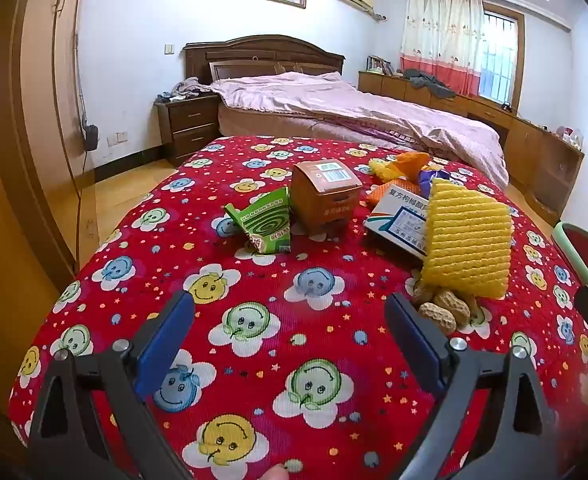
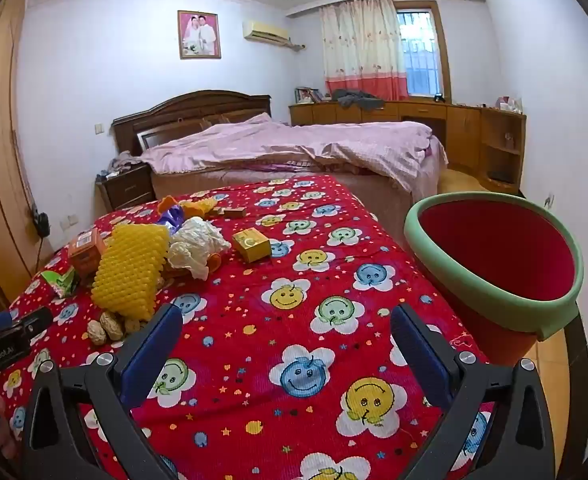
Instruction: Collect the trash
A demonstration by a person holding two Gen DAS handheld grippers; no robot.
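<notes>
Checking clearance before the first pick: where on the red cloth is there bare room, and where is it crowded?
Free: the near cloth under both open tongs, left and right, and the stretch between the yellow box and the bin. Crowded: the cluster around the yellow foam net, peanuts, crumpled paper, brown box and green packet.

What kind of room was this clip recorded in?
A home bedroom, by the look of it: a made bed with a wooden headboard, a nightstand beside it, and a curtained window. The trash lies on a table under a red flowered cloth.
</notes>
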